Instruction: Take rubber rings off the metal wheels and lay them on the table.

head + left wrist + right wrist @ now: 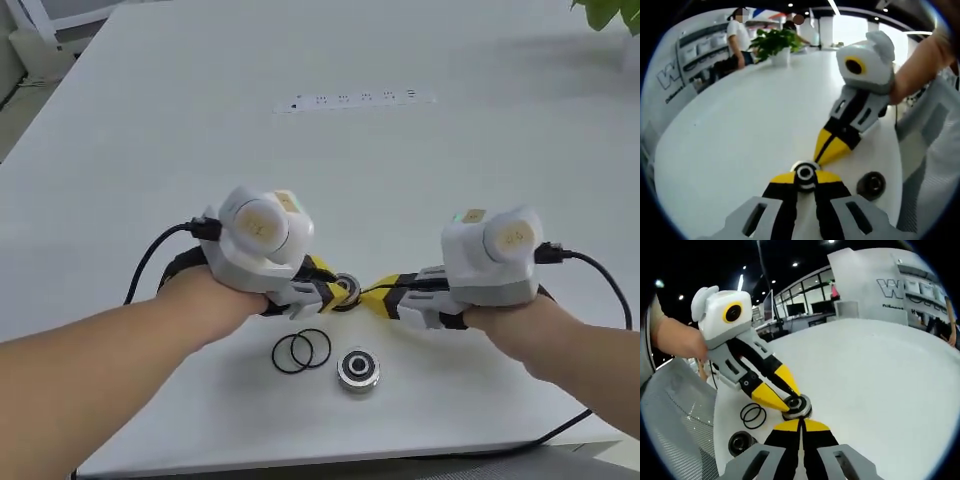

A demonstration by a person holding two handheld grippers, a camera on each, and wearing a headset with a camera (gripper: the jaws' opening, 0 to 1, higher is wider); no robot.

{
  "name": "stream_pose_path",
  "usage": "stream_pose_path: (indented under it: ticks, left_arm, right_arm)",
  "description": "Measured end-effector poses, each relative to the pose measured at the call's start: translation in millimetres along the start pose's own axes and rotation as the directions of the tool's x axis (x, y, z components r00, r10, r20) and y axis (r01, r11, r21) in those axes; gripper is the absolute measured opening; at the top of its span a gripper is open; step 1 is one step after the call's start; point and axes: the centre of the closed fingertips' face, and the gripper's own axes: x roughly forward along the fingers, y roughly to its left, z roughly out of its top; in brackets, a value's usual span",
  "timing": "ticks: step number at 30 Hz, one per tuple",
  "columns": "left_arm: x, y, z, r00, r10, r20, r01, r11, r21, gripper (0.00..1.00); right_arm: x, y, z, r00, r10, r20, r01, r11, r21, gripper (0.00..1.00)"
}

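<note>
My left gripper (338, 291) is shut on a small metal wheel (347, 287), held just above the white table (200, 130). In the left gripper view the wheel (805, 171) sits between the yellow fingertips (784, 178). My right gripper (376, 293) comes in from the right, shut, with its tips against the wheel's rim (799, 407). Whether it pinches a rubber ring there I cannot tell. Two black rubber rings (301, 351) lie overlapping on the table below the grippers. A second metal wheel (358, 368) lies flat just to their right.
A white power strip (355, 98) lies far back on the table. Black cables (150, 262) trail from both grippers. The table's front edge (330, 462) runs close below the loose wheel. A potted plant (775, 42) stands at the far end, with people behind it.
</note>
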Motion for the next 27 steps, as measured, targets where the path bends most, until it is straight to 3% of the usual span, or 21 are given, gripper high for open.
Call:
stream_pose_path:
  ticks: [6, 12, 27]
  left_arm:
    - [0.0, -0.8, 0.0, 1.0, 0.002, -0.006, -0.002, 1.0, 0.005, 0.12]
    - [-0.2, -2.2, 0.0, 0.9998, 0.004, -0.018, -0.004, 1.0, 0.009, 0.12]
    - [0.6, -1.5, -0.1, 0.9994, 0.015, -0.032, -0.014, 0.999, 0.032, 0.11]
  right_arm:
    - [-4.8, 0.7, 7.8, 0.9982, 0.006, 0.06, -0.014, 0.989, 0.148, 0.0]
    - [-5.9, 0.5, 10.2, 0.9971, 0.008, 0.075, -0.023, 0.978, 0.207, 0.0]
    - [-5.9, 8.0, 14.6, 0.9965, 0.023, 0.08, -0.04, 0.974, 0.224, 0.0]
